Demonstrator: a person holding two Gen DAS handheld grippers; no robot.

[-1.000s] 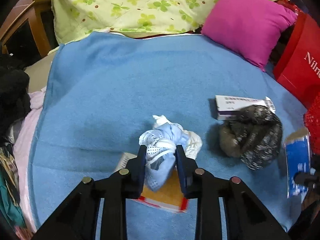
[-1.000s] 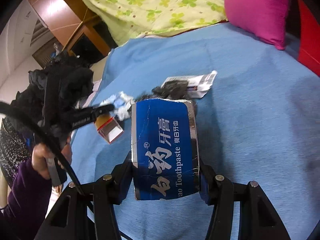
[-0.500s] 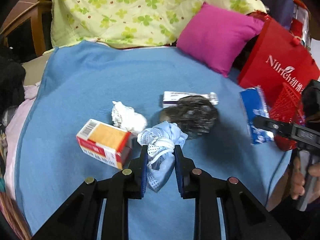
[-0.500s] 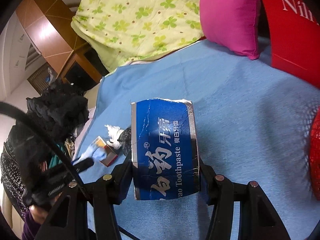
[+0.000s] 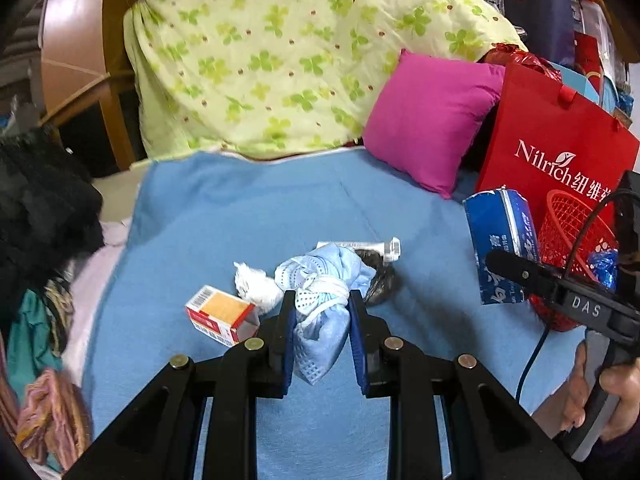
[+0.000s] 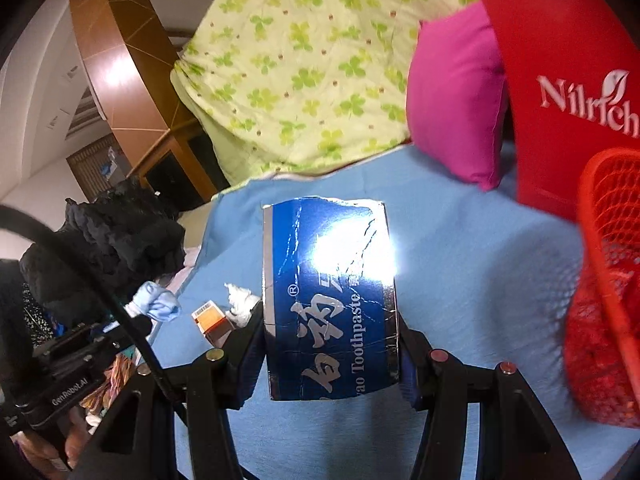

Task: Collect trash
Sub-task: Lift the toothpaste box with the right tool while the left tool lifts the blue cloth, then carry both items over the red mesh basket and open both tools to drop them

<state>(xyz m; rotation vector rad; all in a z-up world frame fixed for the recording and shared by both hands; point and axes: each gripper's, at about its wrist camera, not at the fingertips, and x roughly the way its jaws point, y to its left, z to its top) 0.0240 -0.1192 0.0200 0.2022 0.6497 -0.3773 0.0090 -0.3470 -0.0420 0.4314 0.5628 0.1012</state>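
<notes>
1. Left gripper [image 5: 322, 316]: fingers clamped tight on a wadded blue face mask [image 5: 320, 300], mask lifted clear of the blue blanket [image 5: 240, 208]
2. Right gripper [image 6: 332, 344]: fingers part open, pinching a blue toothpaste box [image 6: 330, 300] by its two sides, box off the bed
3. In the left wrist view the toothpaste box sits just in front of the red mesh basket [image 5: 572, 232], at about rim height
4. Basket stands at the right edge of the bed, red Nilrich bag [image 5: 560, 140] right behind it, something blue and crinkly inside
5. On the blanket: orange and white carton [image 5: 220, 314], crumpled white tissue [image 5: 256, 288] touching it, dark crumpled wad [image 5: 380, 280] and a white box [image 5: 360, 246] mostly hidden behind the mask
6. Pink pillow [image 5: 428, 120] and clover quilt [image 5: 280, 52] at the far end
</notes>
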